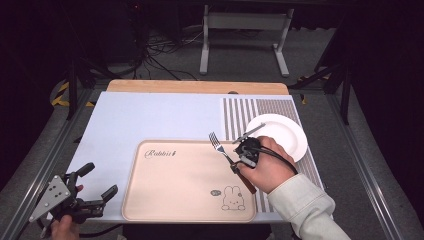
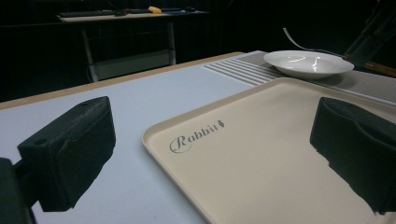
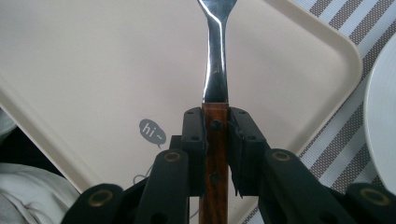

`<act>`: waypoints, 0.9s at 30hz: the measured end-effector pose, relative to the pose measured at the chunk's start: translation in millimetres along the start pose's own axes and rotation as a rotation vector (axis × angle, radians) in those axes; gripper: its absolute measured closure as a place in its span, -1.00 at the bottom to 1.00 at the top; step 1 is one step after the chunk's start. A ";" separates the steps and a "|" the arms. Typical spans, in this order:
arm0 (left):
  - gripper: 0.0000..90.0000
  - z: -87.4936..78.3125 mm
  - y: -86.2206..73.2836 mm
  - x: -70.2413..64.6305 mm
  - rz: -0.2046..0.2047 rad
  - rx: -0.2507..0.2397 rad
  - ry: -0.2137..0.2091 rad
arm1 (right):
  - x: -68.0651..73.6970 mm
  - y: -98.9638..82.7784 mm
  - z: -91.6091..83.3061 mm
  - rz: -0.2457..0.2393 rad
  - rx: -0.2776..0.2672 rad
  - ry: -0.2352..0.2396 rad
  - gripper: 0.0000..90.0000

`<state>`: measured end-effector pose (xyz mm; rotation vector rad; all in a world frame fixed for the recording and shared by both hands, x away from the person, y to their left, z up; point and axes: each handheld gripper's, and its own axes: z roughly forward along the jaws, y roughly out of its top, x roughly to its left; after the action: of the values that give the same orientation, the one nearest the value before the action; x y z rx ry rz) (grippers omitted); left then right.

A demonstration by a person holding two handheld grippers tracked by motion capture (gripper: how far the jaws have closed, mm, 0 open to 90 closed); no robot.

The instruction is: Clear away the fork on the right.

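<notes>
Right tongs (image 3: 215, 154) clamp the fork (image 1: 223, 149) by its wooden handle, poised above the beige tray's (image 1: 165, 200) far right corner, while left tongs (image 1: 97, 181) gape apart nearby.

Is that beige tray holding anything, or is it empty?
Empty. The tray has a bare surface with printed lettering and a rabbit drawing. The fork is above its right edge, clamped by its wooden handle in the right gripper, not lying on it.
</notes>
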<state>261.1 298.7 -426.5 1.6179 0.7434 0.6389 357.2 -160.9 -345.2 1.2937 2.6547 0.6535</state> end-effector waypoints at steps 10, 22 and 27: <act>-0.98 -0.3 0.1 0.1 0.000 0.001 0.000 | -2.5 -2.4 8.8 0.123 0.019 -0.023 0.74; -0.98 -0.3 0.1 -0.1 -0.001 0.000 -0.001 | -7.0 -4.3 27.8 0.177 0.060 -0.024 0.74; -0.98 -0.2 0.1 0.0 -0.001 0.000 -0.001 | -7.8 -6.0 36.0 0.192 0.080 -0.022 0.74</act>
<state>261.0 298.9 -426.4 1.6177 0.7432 0.6375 368.1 -158.4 -380.8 1.5824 2.5854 0.5561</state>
